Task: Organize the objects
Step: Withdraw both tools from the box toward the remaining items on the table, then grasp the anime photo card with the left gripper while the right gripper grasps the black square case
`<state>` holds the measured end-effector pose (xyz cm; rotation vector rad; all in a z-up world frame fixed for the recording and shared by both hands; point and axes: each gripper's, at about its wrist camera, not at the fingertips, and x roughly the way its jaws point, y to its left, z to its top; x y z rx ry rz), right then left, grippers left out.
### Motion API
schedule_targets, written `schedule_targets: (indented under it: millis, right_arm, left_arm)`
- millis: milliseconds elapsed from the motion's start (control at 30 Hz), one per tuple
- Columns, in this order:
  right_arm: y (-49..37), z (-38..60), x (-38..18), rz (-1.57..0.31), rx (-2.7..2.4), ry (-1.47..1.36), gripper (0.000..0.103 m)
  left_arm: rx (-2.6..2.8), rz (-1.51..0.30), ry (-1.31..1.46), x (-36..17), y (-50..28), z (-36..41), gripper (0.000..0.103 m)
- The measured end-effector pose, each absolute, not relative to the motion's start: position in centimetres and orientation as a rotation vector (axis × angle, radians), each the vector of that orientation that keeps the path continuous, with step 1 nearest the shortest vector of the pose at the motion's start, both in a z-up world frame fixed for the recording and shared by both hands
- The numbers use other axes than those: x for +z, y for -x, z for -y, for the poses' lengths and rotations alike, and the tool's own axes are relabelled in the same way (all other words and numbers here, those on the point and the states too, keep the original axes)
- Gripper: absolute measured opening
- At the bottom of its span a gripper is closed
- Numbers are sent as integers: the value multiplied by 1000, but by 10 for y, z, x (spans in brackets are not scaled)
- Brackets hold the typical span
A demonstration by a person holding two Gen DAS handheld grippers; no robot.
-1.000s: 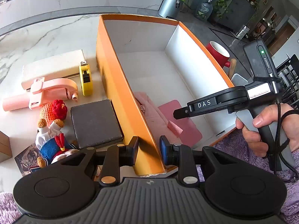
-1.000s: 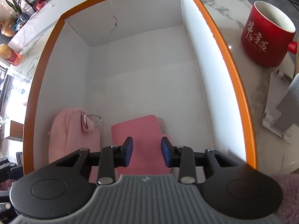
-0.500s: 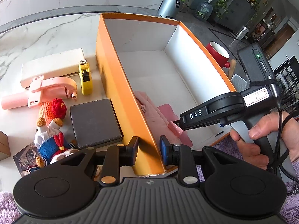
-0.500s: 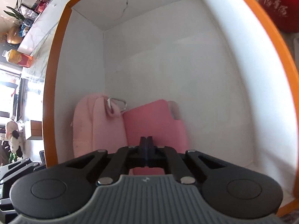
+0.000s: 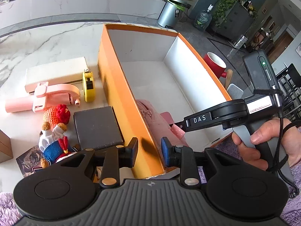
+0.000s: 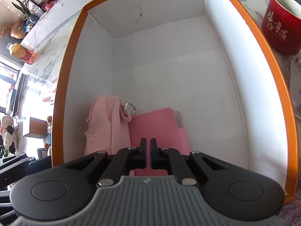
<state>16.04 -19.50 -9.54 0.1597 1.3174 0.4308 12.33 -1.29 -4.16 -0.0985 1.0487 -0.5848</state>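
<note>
An orange box (image 5: 116,86) with a white inside stands on the marble top. My left gripper (image 5: 149,150) is shut on the box's near left wall, one finger on each side by the corner. Inside the box, at the near end, a pink fabric pouch (image 6: 105,124) with a metal clip lies beside a flat pink case (image 6: 160,124). My right gripper (image 6: 148,141) hangs inside the box just above the pink case, shut, with nothing seen between its fingers. In the left wrist view, a hand holds the right gripper (image 5: 172,125) from the right.
Left of the box lie a white box (image 5: 56,73), a yellow tape measure (image 5: 88,86), a pink handheld device (image 5: 52,96), a dark grey square box (image 5: 96,126) and two small dolls (image 5: 54,128). A red mug (image 6: 280,28) stands right of the box.
The right gripper's jaws went from open to shut over the pink case, and it dipped a little further into the box. The left gripper has stayed on the wall.
</note>
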Motion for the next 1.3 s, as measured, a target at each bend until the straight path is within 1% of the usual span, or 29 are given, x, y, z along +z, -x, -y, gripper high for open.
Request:
schedule_targets:
  millis: [267, 500, 633, 667, 733, 800, 900, 1000, 1067, 1200, 1267, 1300]
  right_arm:
    - [-142, 188, -48, -1157, 464, -87, 5]
    - [-137, 140, -12, -1013, 678, 25, 5]
    - [-127, 103, -7, -994, 801, 174, 5]
    - [-125, 94, -8, -997, 829, 210, 6]
    - [-122, 77, -11, -1005, 865, 266, 6]
    - [-119, 60, -16, -1011, 892, 307, 6]
    - [-122, 34, -29, -1028, 913, 378, 7]
    - [-126, 11, -45, -1063, 938, 483, 13]
    - [-127, 0, -55, -1082, 954, 566, 21]
    - [-124, -17, -74, -1103, 1023, 772, 29]
    - [-123, -21, -82, -1102, 1054, 868, 41]
    - [-121, -23, -86, -1096, 1060, 928, 44]
  left_arm:
    - [-507, -984, 106, -18, -114, -23, 33]
    - [-388, -963, 59, -9, -108, -72, 34]
    - [-350, -961, -14, -9, -105, -95, 42]
    - [-342, -960, -42, -10, -104, -99, 43]
    - [-315, -960, -100, -11, -102, -110, 48]
    - [-267, -964, -125, -14, -103, -121, 52]
    - [-218, -969, -106, -19, -110, -141, 62]
    - [-200, -974, -76, -25, -114, -156, 64]
    - [-216, -982, -52, -29, -116, -160, 64]
    - [-302, -1025, -10, -41, -119, -155, 64]
    - [-315, -1058, 2, -49, -123, -150, 64]
    - [-314, -1072, 10, -54, -125, -148, 64]
